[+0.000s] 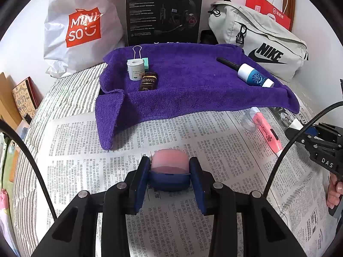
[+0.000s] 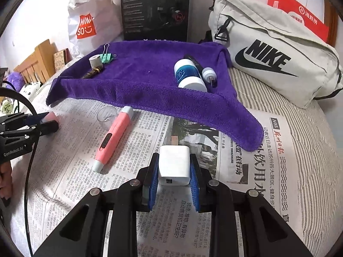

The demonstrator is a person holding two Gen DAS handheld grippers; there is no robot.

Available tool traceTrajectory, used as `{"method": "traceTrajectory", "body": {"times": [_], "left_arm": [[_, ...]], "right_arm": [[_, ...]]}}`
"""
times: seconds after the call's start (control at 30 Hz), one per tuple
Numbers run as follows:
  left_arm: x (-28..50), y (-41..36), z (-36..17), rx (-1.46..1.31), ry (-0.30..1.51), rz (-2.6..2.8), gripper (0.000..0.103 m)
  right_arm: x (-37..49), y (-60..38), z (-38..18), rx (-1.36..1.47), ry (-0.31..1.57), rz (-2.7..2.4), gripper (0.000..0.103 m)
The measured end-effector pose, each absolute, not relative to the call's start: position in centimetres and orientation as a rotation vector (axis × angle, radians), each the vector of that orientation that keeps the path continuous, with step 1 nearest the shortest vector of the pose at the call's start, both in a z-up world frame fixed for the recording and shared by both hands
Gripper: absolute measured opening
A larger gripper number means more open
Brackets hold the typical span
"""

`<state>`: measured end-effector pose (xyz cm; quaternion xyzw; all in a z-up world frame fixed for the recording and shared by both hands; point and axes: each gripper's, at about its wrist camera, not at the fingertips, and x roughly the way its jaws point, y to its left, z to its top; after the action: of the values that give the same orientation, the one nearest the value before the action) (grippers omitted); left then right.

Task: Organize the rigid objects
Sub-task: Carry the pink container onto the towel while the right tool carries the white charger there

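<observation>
Newsprint lies bare at six o'clock of the purple towel's (image 2: 150, 81) hem, where my angled-down left gripper (image 1: 169, 171) clamps a pink-and-navy round case (image 1: 169, 167) and my right gripper (image 2: 174, 169) a white plastic charger block (image 2: 174, 165).

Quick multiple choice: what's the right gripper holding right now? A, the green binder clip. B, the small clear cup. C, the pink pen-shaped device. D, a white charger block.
D: the right gripper has its blue pads pressed on both sides of the white charger block, while the pink pen-shaped device lies on the newspaper.

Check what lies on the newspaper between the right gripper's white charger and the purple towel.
Nothing: bare newspaper separates the white charger from the purple towel, seen in the right wrist view.
</observation>
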<state>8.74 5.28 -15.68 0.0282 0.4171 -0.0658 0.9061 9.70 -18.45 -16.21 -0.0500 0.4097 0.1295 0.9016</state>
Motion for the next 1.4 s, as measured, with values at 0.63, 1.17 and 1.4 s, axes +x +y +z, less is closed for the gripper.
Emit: {"method": "traceTrajectory", "body": {"times": [0.63, 1.17, 1.4], "left_arm": [[8.6, 5.8, -12.8, 0.025, 0.844, -0.158, 0.035], [12.4, 5.7, -8.2, 0.027, 0.798, -0.177, 0.035], [14.8, 5.7, -8.6, 0.017, 0.819, -0.185, 0.035]], "right_arm": [[9.5, -21.1, -13.5, -0.063, 0.854, 0.331, 0.026], [15.0, -19.9, -7.5, -0.114, 0.752, 0.400, 0.026], [19.4, -18.1, -7.6, -0.115, 0.777, 0.453, 0.026]]}}
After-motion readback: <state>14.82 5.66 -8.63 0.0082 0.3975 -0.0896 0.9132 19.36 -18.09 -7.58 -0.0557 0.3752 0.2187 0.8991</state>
